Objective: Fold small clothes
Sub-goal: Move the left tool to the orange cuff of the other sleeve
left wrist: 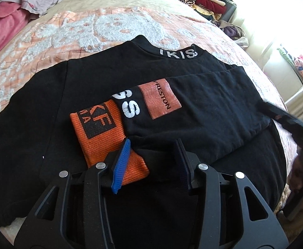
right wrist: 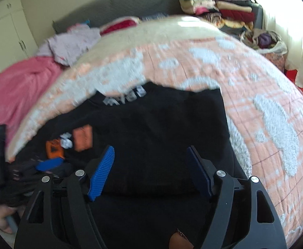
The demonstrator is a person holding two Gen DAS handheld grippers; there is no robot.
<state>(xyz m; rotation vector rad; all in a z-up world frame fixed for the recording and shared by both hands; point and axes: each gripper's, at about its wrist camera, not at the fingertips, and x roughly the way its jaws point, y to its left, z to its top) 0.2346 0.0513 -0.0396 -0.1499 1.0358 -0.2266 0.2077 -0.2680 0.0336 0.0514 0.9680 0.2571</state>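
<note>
Open peach-and-white bedspread [right wrist: 255,78] beyond and right of black sweatshirt [left wrist: 37,112]: free passage. Far left blocked by rumpled pink bedding [right wrist: 16,87]; far right corner blocked by stacked clothes [right wrist: 219,6] and bag [right wrist: 265,41].

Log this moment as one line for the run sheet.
garment: black sweatshirt flat on bed | sleeve folded across | left hand-held gripper: open | right hand-held gripper: open

Home bedroom. Big bed [right wrist: 255,78] fills both views, w/ peach-and-white fleece blanket [left wrist: 72,33] plus a pink cover [right wrist: 14,91] at left. Grey headboard [right wrist: 118,6] top centre of right wrist view; cream wardrobe doors [right wrist: 4,39] upper left. Folded clothes stack [right wrist: 219,6] upper right, bag of laundry [right wrist: 267,41] below it. Bright curtained window [right wrist: 292,20] far right edge.
</note>
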